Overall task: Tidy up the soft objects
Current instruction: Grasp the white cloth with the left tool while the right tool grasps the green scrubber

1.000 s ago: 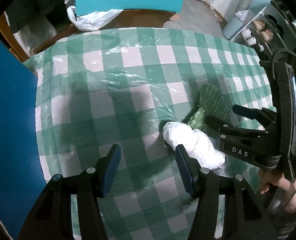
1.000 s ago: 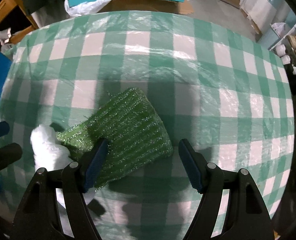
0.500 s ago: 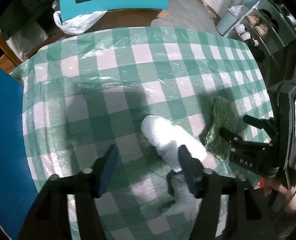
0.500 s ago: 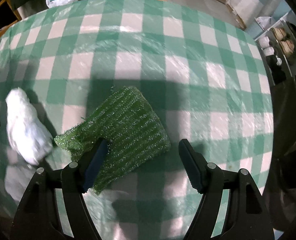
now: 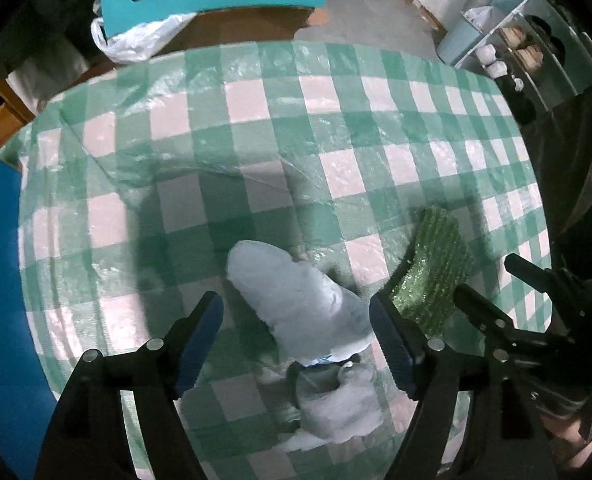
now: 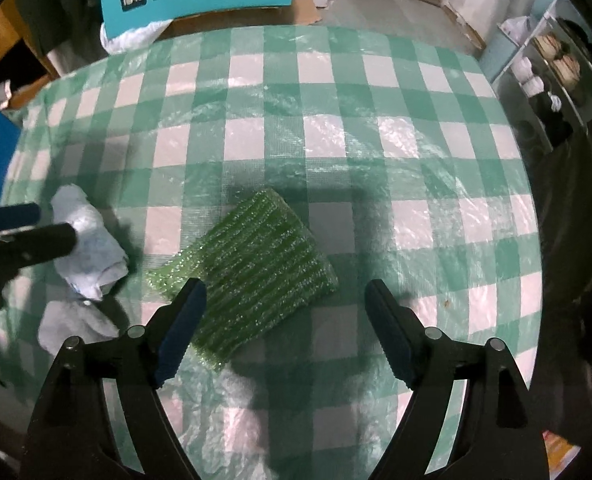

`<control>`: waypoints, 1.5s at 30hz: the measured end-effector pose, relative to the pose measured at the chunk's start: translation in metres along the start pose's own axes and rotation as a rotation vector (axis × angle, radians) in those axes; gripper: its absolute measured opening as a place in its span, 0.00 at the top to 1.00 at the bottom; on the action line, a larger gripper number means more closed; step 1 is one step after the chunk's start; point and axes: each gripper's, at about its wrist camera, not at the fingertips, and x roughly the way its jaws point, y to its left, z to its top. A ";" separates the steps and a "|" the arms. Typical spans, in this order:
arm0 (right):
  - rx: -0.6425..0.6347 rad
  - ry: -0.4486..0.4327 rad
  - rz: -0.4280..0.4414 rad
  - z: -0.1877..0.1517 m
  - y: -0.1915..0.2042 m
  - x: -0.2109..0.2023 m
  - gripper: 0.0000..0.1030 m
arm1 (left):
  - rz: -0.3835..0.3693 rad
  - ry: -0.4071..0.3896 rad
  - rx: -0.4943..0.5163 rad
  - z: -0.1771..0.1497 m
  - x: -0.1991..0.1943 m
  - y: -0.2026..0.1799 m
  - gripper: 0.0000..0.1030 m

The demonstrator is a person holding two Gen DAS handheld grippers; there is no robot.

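Both grippers' fingers have just been spreading: the left gripper now straddles the white cloth at lower centre, ungripped; the right gripper hangs released over the green scrubber, so pickups look imminent.

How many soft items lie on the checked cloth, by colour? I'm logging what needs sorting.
White: 1, the white cloth bundle, between the open fingers of the left gripper, which have just been opening
Green: 1, the green glittery scrubbing cloth, under the open right gripper, which has just been opening
Total: 2
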 end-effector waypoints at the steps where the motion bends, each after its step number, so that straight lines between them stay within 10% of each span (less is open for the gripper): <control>1: 0.007 0.002 0.005 0.003 0.003 0.004 0.21 | 0.001 0.009 0.000 0.000 0.004 -0.001 0.25; 11: 0.024 0.013 0.027 -0.001 0.000 0.007 0.21 | -0.032 0.056 -0.015 0.000 0.028 -0.006 0.25; 20: 0.026 0.012 0.068 0.000 0.007 0.017 0.21 | -0.052 0.008 0.016 -0.003 0.022 -0.002 0.50; 39: -0.057 0.011 0.008 0.012 0.028 0.044 0.20 | -0.052 -0.024 0.014 -0.001 0.006 0.016 0.50; 45: -0.067 -0.002 0.034 0.010 0.027 0.035 0.61 | -0.051 -0.028 0.019 -0.005 0.000 0.017 0.50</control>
